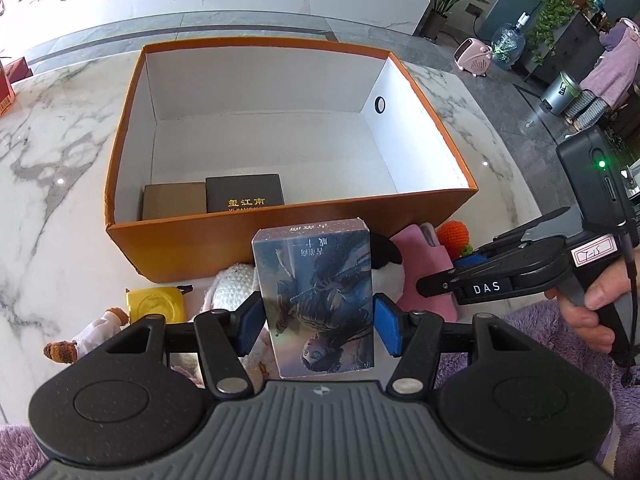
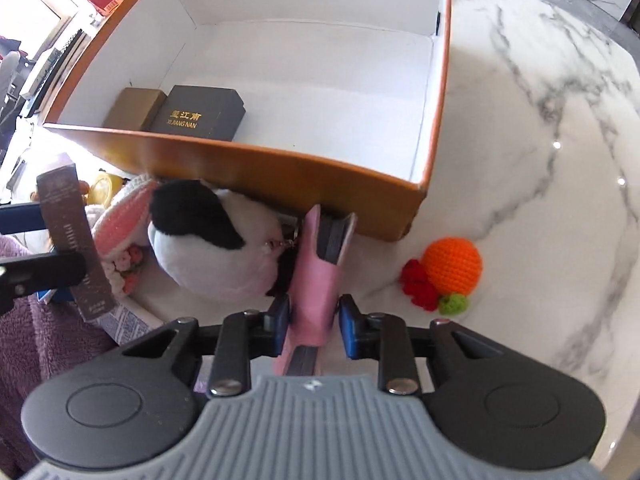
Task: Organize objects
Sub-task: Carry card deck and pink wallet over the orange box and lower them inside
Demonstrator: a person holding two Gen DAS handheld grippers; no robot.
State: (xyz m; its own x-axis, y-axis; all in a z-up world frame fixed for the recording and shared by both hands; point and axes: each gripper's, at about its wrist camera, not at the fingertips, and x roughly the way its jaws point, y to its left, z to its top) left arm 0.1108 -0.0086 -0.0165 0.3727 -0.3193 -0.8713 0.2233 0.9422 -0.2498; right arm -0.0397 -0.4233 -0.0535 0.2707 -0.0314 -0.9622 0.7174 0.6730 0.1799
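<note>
My left gripper (image 1: pixel 318 322) is shut on a blue illustrated card box (image 1: pixel 316 296), held upright just in front of the orange storage box (image 1: pixel 248 256). Inside that box lie a tan box (image 1: pixel 174 200) and a black box with gold lettering (image 1: pixel 245 194). My right gripper (image 2: pixel 314 326) has its pads on either side of a pink case (image 2: pixel 316 280) that holds a dark insert; a small gap shows on the right side. The pink case leans against the orange box's near wall (image 2: pixel 280 176). The card box also shows edge-on in the right wrist view (image 2: pixel 74 240).
On the marble table (image 2: pixel 540 160) lie a black-and-white plush (image 2: pixel 212 240), a crocheted white-and-pink toy (image 2: pixel 120 216), a crocheted orange with red and green bits (image 2: pixel 452 266), a yellow tape measure (image 1: pixel 156 304) and a small doll (image 1: pixel 92 334). A red box (image 1: pixel 4 92) stands far left.
</note>
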